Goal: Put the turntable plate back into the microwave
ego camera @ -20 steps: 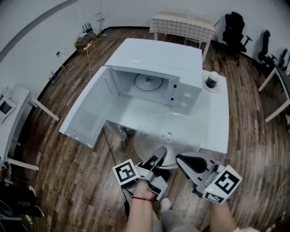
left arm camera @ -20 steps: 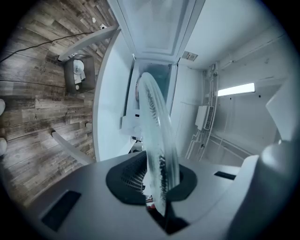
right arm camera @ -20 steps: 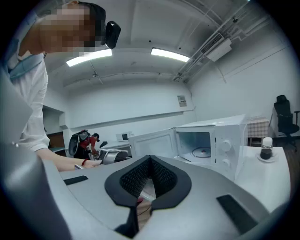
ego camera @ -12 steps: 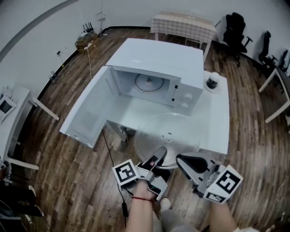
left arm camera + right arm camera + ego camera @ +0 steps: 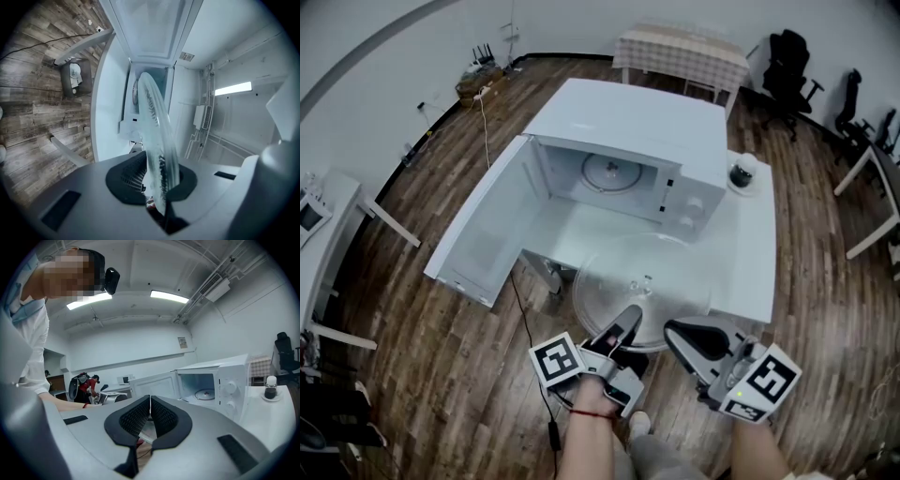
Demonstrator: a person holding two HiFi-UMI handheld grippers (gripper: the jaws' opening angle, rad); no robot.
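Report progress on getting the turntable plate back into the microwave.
Done: door open, left gripper clamped on the turntable plate's near edge. In hand: plate is outside, in front of the microwave. Remaining: carry it into the cavity and seat it. Right gripper shut, empty.

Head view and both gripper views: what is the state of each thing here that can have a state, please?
microwave, no plate inside.
microwave door, swung wide open.
turntable plate, outside the microwave, gripped at its near edge.
left tongs, shut on the turntable plate.
right tongs, shut, holding nothing.
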